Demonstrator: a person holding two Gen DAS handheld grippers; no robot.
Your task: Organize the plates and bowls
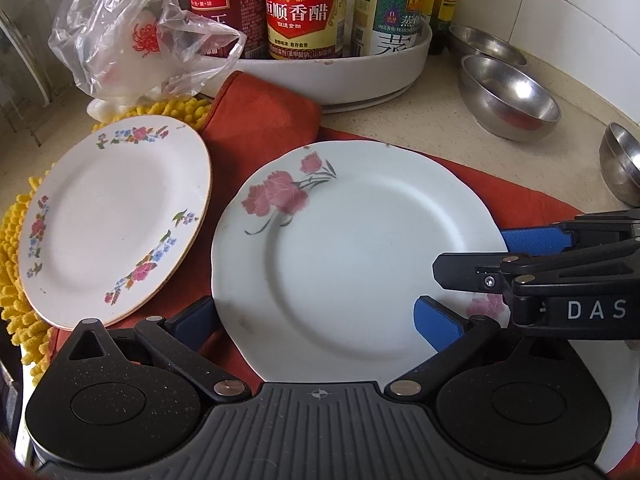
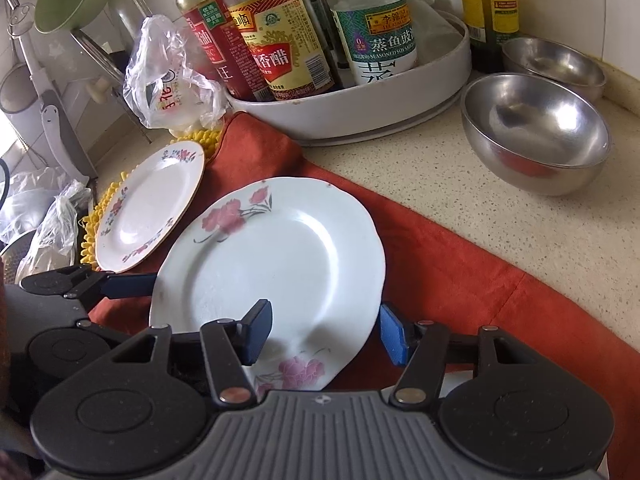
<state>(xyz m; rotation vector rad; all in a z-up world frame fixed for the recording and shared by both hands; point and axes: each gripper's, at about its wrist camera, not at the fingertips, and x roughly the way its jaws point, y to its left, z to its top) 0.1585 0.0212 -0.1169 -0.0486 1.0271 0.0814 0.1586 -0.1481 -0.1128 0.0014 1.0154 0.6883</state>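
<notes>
large white plate (image 1: 360,240) with pink flower prints lies flat on an orange-red cloth (image 1: 264,120) spread over a speckled counter (image 2: 500,220). scalloped rim, one flower cluster at the far rim, another at the near rim.

left gripper (image 1: 320,322): jaws apart, spread across the near part of the large plate. its left pad sits over the cloth just outside the plate's left rim, its right pad over the plate's near-right surface. pads do not press on the rim; nothing gripped.

right gripper (image 2: 324,332): jaws partly apart, straddling the plate's near-right rim. one pad stands over the plate surface, the other just outside the rim above the cloth. a gap shows on each side of the rim; no hold. in the left wrist view it comes in from the right edge, over the plate's right rim.

smaller plate (image 1: 116,220) with a floral border and tan rim lies to the left of the large plate, partly on a yellow chenille mat (image 1: 16,240), its near-right rim on the cloth. the two plates are near each other; cannot tell whether they touch.

three steel bowls (image 2: 536,132) stand on the bare counter to the right, upright, well apart from the plates. a white tray (image 2: 360,112) of sauce bottles (image 2: 280,40) stands behind the cloth, with a crumpled clear plastic bag (image 1: 140,32) to its left.
</notes>
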